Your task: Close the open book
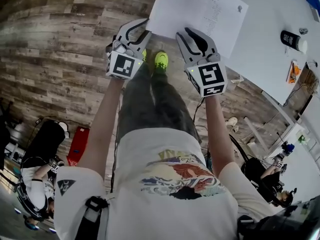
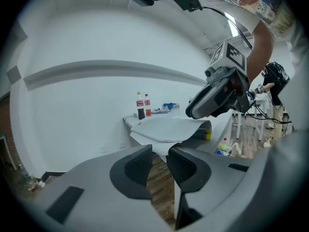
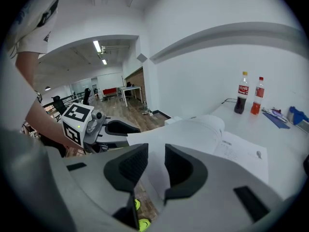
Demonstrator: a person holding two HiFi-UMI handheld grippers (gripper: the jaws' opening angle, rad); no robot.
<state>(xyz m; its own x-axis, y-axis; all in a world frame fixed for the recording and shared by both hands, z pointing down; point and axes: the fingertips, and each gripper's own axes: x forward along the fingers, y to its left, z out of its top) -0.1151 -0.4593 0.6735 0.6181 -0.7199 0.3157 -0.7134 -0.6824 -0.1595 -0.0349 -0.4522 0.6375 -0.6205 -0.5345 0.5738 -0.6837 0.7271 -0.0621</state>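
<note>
Book (image 1: 200,9) dead ahead of both grippers, lying open at the near edge of the white table (image 1: 270,59), spread running left to right along that edge, so probably a sideways fold to close it. Right gripper (image 1: 184,32) nearer, tips already over the near page edge. Left gripper (image 1: 148,26) just off the near left corner. Both a little open: narrow slot between the pads, only white page showing through it, no pad seen pressing on anything, so nothing held as far as can be judged. From the head view, just one flat white sheet. From the left gripper view, side-on instead: pages humped up right under the right gripper, sheets poking out past the table edge, plus two soda bottles (image 2: 143,105) at the far end. From the right gripper view, print on the right-hand page. Guessing a pinch on that near edge next, then one half swung over the other.
</note>
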